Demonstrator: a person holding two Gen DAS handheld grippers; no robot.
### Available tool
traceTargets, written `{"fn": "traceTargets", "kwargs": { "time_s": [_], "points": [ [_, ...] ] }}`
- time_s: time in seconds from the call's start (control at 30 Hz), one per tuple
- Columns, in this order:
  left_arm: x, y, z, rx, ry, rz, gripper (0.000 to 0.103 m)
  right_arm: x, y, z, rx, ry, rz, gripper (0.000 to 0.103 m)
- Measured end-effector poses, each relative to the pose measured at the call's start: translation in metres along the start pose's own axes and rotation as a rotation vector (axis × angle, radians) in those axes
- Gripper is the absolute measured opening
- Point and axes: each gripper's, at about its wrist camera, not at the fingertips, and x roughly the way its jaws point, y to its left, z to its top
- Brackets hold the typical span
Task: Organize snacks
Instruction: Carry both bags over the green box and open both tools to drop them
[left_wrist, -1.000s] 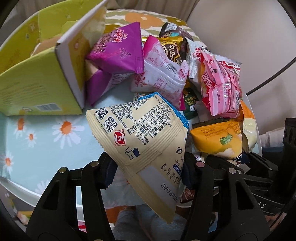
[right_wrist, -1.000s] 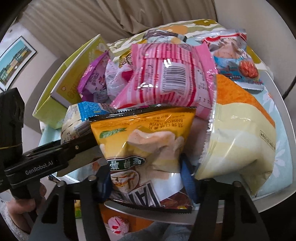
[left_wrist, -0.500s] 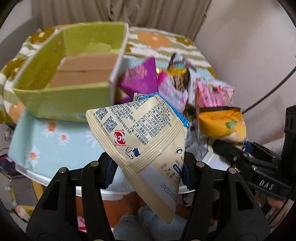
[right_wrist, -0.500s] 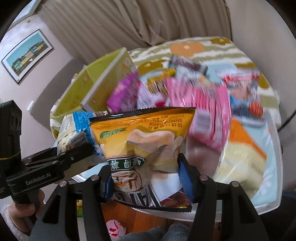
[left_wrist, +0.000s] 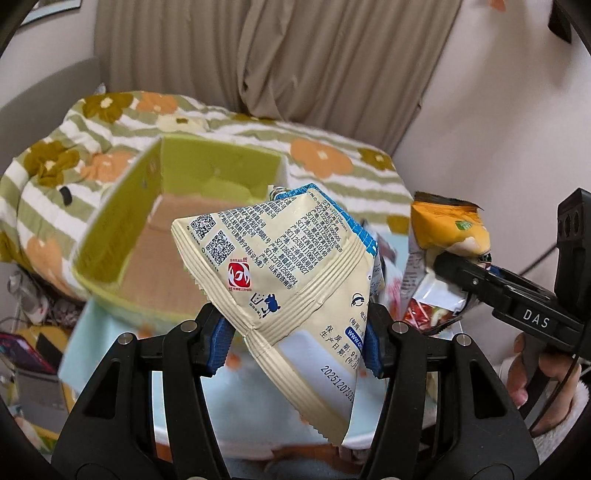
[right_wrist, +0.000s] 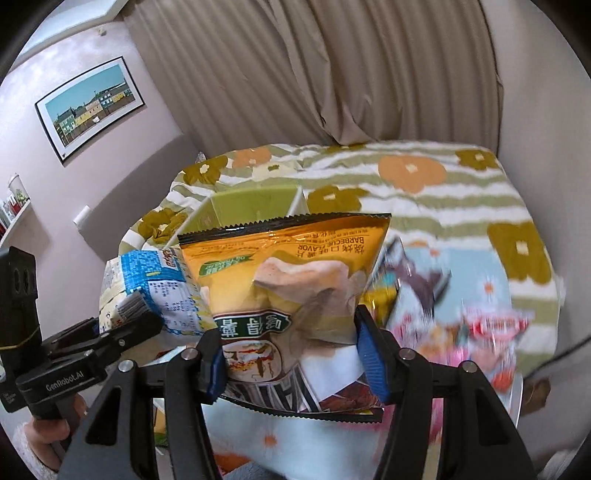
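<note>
Room: beige curtain (left_wrist: 295, 62) across the back, pale walls, framed picture of coloured houses (right_wrist: 90, 107) on the wall in right wrist view. Bed w/ green-striped floral blanket (left_wrist: 110, 147) sits behind the work area. Counter (left_wrist: 110, 343) has a light-blue daisy-print cover; it's blurred in both views.

Green cardboard box (left_wrist: 122, 221) stands open-topped on the counter, brown floor inside visible, no snacks seen in it. Loose snack pile (right_wrist: 480, 332) (pink/red/dark packs, motion-blurred) lies on the counter to the right of the box; can't tell individual packs apart.

Left hand-held gripper (left_wrist: 295, 343): raised above the counter, aimed toward the box, jaws clamped on a cream/blue snack pack (left_wrist: 288, 277), back side w/ QR codes + date print facing the cam, pack tilted, lower corner hanging below the fingers.

Right hand-held gripper (right_wrist: 291, 365): also up off the counter, alongside the left one, pinching an orange barbecue-flavour chip bag (right_wrist: 288, 280) near its lower part. Bag upside down to the cam, serrated top edge up. In left wrist view the same bag shows at right, beside the cream pack, not touching as far as I can tell. Person's hand (left_wrist: 543, 373) w/ fluffy white cuff grips the right unit's handle.
</note>
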Motion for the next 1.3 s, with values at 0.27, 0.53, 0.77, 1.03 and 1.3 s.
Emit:
{"fn": "traceTargets", "kwargs": {
  "time_s": [0.27, 0.53, 0.77, 1.03, 1.3],
  "points": [
    [0.045, 0.069, 0.078, -0.015, -0.003, 0.011, 0.053, 0.061, 0.029, 0.060, -0.014, 0.017, 0.003, 0.055],
    [0.131, 0.131, 0.129, 0.006, 0.117, 0.019, 0.053, 0.139, 0.055, 0.105, 0.008, 0.070, -0.019, 0.055],
    [0.181, 0.155, 0.139, 0.049, 0.214, 0.063, 0.092, 0.186, 0.060, 0.117, 0.026, 0.125, -0.084, 0.055],
    [0.175, 0.176, 0.126, 0.052, 0.220, 0.087, 0.097, 0.215, 0.061, 0.114, 0.027, 0.188, -0.098, 0.055],
    [0.150, 0.183, 0.113, 0.054, 0.201, 0.100, 0.097, 0.249, 0.079, 0.122, -0.029, 0.256, -0.092, 0.057]
  ]
}}
